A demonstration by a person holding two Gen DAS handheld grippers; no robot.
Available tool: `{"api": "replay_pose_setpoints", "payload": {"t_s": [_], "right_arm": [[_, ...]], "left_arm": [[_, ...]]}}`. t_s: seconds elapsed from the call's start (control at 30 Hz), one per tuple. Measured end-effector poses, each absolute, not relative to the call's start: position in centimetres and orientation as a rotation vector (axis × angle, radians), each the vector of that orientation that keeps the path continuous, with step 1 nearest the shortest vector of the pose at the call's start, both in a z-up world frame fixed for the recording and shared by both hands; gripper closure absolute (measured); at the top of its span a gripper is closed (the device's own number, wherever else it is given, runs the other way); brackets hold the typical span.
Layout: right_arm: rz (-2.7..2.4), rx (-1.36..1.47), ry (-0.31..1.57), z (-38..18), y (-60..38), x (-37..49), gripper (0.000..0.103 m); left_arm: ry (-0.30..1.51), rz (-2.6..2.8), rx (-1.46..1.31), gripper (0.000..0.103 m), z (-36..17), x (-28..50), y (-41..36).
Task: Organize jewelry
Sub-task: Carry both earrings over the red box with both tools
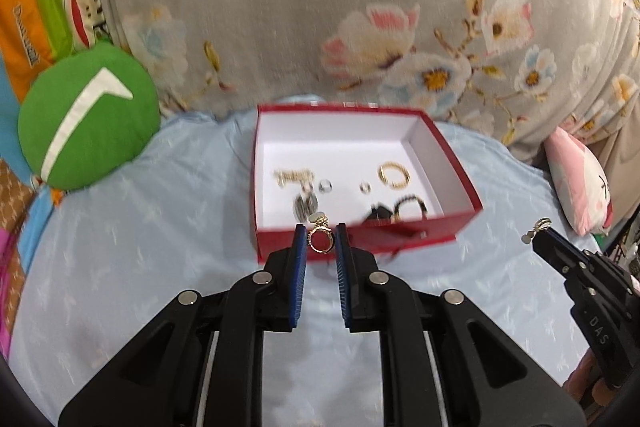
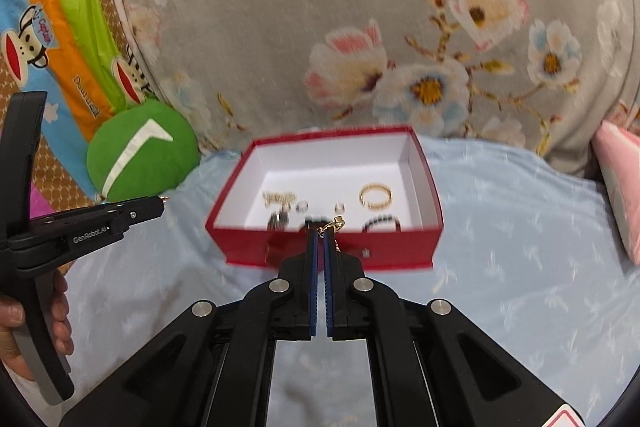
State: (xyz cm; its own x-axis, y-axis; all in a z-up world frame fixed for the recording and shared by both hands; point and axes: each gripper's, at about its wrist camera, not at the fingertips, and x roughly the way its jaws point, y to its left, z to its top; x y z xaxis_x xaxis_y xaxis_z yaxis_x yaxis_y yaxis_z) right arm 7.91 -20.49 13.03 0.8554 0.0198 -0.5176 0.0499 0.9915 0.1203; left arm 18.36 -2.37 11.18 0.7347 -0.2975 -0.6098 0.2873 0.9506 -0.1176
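An open red box with a white inside sits on the light blue bedsheet; it also shows in the right wrist view. Inside lie a gold bangle, a gold chain, two small silver rings and dark beaded pieces. My left gripper is shut on a gold hoop earring, held just before the box's near wall. My right gripper is shut on a small gold earring at the box's near rim; it appears in the left wrist view too.
A round green cushion lies left of the box. A grey floral pillow stands behind it. A pink pillow is at the right. Colourful monkey-print fabric is at far left. Blue sheet surrounds the box.
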Motion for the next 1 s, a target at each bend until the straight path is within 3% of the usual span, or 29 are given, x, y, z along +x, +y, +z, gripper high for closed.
{"api": "replay_pose_setpoints", "payload": {"t_s": [0.4, 1.0], "right_arm": [[-0.005, 0.107, 0.457, 17.1, -22.0, 17.6, 0.101], [-0.012, 0.094, 0.508, 14.2, -23.6, 26.2, 0.101]], "left_arm": [[0.587, -0.307, -0.002, 0.089, 14.3, 27.6, -5.7], [0.629, -0.283, 0.012, 0.089, 11.8, 35.0, -9.2]]}}
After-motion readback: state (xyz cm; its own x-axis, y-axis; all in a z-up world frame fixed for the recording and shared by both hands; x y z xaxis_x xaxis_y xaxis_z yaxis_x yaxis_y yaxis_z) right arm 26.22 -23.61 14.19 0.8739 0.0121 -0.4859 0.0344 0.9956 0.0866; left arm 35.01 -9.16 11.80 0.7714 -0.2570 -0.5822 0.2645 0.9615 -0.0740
